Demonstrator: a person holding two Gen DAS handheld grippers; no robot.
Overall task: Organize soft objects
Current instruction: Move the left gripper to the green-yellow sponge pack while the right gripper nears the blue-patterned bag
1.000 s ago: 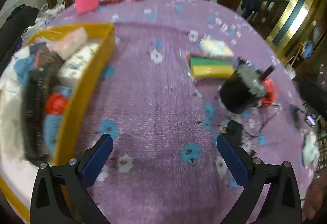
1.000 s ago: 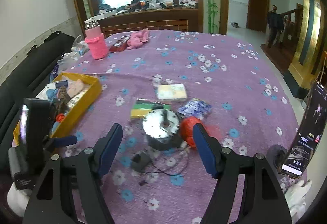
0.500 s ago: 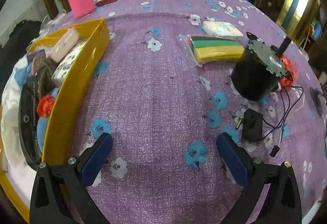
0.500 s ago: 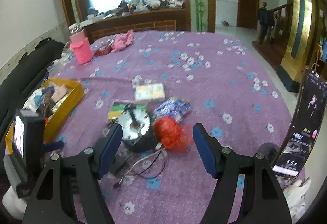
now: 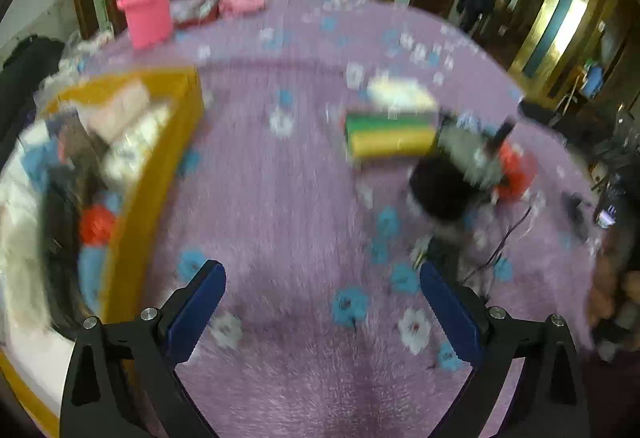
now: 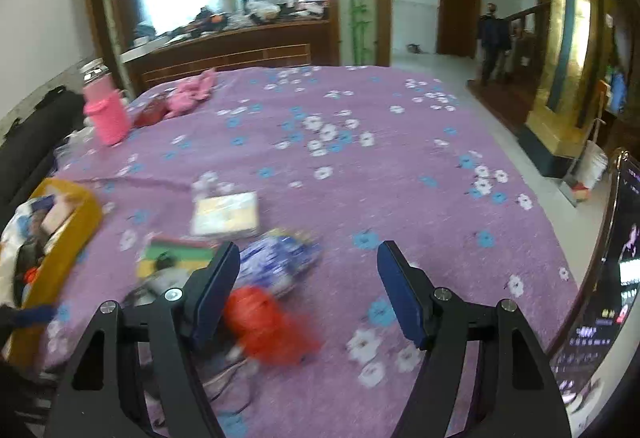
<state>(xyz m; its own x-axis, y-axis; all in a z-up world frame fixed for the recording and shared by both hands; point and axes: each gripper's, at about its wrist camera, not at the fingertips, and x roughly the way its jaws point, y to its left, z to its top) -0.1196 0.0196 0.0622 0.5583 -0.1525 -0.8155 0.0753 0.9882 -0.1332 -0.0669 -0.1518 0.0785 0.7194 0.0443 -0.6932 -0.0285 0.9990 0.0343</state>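
My right gripper [image 6: 308, 278] is spread wide and empty above the red item [image 6: 268, 326], which lies on the cloth [image 6: 400, 178] beside my left pad. I should centre it between the pads, descend, and close gently. My left gripper [image 5: 322, 302] is likewise wide and empty, near the yellow bin [image 5: 160, 174]. Motion blur obscures the red item's outline and the dark object [image 5: 440, 190] beside it.
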